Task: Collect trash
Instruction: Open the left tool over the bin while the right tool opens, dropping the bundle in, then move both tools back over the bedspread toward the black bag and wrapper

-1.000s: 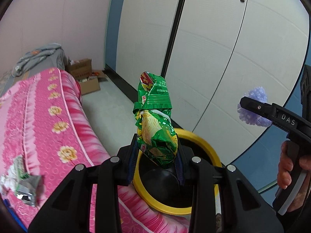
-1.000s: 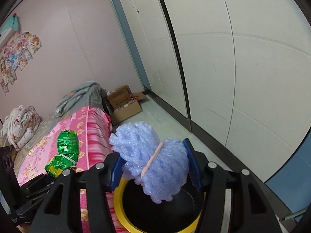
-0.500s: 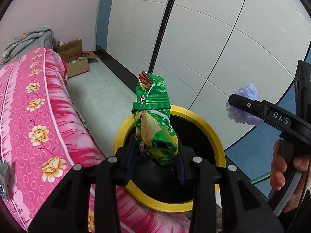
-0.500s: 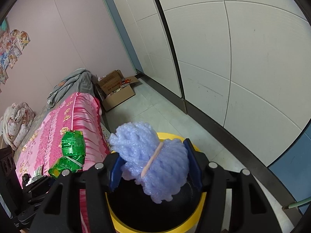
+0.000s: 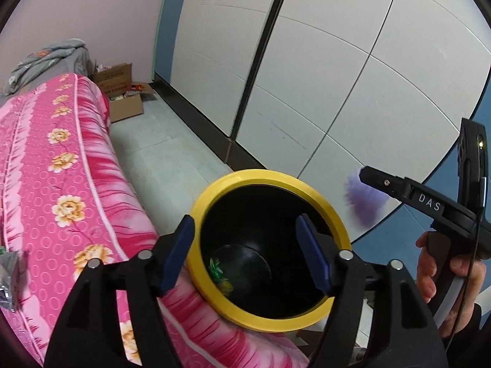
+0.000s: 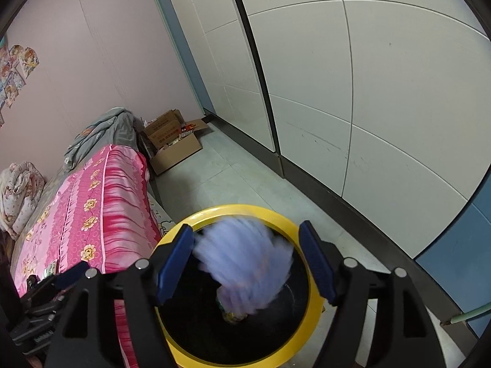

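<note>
A black bin with a yellow rim (image 5: 270, 178) stands beside the bed. My left gripper (image 5: 244, 222) hangs over it, its jaws opening with nothing between them. The green snack bag (image 5: 219, 271) lies at the bottom of the bin. In the right wrist view my right gripper (image 6: 246, 228) is above the same bin's rim (image 6: 233, 210), jaws opening. The purple foam wad (image 6: 245, 263) is a blur between the pads, clear of both and dropping into the bin. The left wrist view shows that wad (image 5: 363, 205) as a purple smear under the right gripper's finger.
A bed with a pink flowered cover (image 5: 61, 184) lies to the left, with wrappers (image 5: 7, 273) at its near edge. An open cardboard box (image 5: 122, 98) sits on the floor beyond. White wardrobe doors (image 5: 337, 76) line the right. A person's hand (image 5: 429, 263) holds the right gripper.
Both grippers sank over the bin and their jaws spread. The green bag left the left gripper and fell into the bin. The purple foam slipped free of the right pads.
</note>
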`<state>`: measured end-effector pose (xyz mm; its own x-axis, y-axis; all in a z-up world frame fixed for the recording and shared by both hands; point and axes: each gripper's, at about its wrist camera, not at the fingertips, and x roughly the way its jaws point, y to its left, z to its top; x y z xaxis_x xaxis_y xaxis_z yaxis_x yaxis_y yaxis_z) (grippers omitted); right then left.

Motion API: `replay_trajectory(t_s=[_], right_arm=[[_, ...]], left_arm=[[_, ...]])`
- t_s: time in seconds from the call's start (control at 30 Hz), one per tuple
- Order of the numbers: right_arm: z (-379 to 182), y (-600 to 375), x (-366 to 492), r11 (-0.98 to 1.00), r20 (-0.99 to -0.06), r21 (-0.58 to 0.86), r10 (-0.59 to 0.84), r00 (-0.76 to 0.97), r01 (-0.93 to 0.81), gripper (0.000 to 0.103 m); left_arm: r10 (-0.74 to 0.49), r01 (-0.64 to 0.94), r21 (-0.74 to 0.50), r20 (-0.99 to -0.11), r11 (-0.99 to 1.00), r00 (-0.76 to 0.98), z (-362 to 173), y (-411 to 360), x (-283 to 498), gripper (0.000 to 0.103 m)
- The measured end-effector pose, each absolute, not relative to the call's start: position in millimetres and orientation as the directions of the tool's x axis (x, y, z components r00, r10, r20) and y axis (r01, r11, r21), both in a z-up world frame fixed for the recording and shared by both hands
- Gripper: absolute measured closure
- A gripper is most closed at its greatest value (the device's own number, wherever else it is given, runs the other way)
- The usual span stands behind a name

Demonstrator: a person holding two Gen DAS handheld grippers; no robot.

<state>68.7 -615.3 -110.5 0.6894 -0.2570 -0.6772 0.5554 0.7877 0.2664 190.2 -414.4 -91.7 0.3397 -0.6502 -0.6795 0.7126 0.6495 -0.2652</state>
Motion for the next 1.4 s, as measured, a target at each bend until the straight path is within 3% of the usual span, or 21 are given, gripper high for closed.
replay_trajectory(t_s=[0.33,0.87,1.1,1.4], right_arm=[[-96,-587,59,0.812,-0.655,0.280,-0.229,0.720,0.513,0.030],[-25,-480,67,0.917,-0.560,0.225,-0.155,0.814,0.330,0.020],[-8,-431,83,0.947,-0.538,0.188,-0.121,0.834,0.259,0.012],[0,-368,112,0.979,-0.518,0.150,-0.042,0.855,0.138,0.009]], left_arm=[[-0.616,0.658,-0.230,-0.650,0.717,0.444,-65,-358,191,0.027],[-0.521,0.511,-0.191,-0.556,0.838,0.648,-3,-213,189,0.015],[-0.440,0.435,-0.145,-0.537,0.889,0.720,10,-149,184,0.012],[-0.299,0.281,-0.119,-0.552,0.952,0.778,6,-54,189,0.011]])
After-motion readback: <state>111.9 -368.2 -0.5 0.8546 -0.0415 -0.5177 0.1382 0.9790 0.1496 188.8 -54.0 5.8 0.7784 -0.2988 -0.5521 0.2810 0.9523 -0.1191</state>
